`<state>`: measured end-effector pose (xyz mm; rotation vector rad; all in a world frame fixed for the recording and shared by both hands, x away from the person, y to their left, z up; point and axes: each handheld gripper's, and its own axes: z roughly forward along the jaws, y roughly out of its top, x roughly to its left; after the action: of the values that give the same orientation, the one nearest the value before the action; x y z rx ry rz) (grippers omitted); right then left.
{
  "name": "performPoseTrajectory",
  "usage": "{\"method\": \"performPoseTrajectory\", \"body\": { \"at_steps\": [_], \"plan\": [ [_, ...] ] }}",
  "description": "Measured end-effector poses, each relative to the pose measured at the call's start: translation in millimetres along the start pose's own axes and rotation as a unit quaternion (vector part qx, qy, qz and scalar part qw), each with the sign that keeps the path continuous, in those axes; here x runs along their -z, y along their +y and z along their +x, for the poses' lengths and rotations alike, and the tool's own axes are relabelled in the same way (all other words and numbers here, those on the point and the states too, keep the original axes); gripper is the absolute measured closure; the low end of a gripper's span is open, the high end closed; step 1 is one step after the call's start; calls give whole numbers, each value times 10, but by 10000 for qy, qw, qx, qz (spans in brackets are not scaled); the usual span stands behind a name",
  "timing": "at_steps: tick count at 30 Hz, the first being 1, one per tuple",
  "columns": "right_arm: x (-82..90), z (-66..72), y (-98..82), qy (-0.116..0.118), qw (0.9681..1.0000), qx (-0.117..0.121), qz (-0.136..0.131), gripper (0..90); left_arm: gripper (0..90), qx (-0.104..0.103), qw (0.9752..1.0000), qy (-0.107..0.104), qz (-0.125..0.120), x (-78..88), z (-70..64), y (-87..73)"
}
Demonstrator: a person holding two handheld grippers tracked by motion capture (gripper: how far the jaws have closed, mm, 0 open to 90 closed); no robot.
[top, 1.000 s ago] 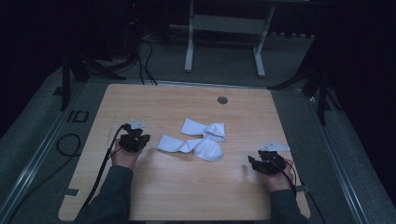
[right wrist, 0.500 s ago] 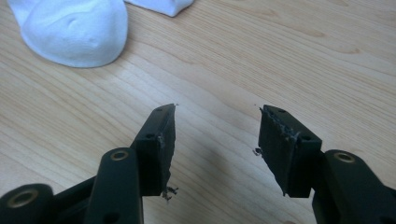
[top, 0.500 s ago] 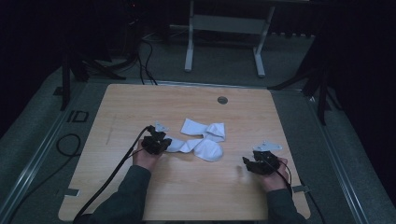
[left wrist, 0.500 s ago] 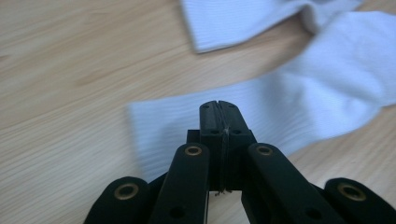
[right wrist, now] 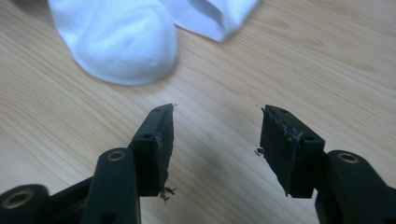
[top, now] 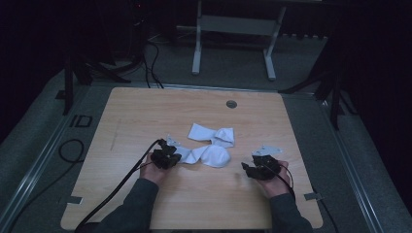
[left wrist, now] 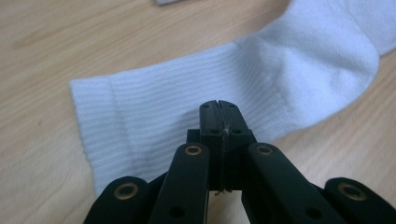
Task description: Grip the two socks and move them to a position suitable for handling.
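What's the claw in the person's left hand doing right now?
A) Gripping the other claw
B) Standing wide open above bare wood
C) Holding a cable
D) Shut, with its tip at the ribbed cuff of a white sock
D: in the left gripper view the left claw has its jaws pressed together, the tip over the ribbed cuff end of the sock; whether it pinches fabric cannot be told.

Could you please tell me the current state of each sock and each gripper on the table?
Near white ribbed cotton sock: lying flat, cuff under the left gripper.
Far white cotton sock: lying crumpled, untouched.
Left gripper: shut, fingers over the cuff.
Right gripper: open, nothing between its fingers; has just been opening.
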<state>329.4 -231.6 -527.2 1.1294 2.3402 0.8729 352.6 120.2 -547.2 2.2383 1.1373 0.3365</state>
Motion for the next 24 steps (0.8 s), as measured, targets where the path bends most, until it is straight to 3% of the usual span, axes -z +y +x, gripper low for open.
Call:
{"method": "performPoseTrajectory", "body": {
  "at_steps": [6, 12, 16, 21, 24],
  "plan": [
    [-140, 122, 190, 449, 9990, 16, -75, 496, 899, 88, 9999, -70, -62, 105, 84, -160],
    [-342, 186, 386, 831, 9965, 14, -32, 607, 899, 138, 9998, -130, -83, 121, 122, -190],
    [-495, 166, 507, 1084, 9939, -191, -30, 631, 899, 135, 9998, -145, -78, 122, 127, -190],
    [-649, 142, 639, 1158, 9929, -263, 56, 630, 899, 143, 9997, -155, -78, 121, 130, -189],
    [-776, 125, 677, 1190, 9921, -301, 255, 633, 899, 149, 9997, -158, -81, 120, 129, -189]
  ]
}}
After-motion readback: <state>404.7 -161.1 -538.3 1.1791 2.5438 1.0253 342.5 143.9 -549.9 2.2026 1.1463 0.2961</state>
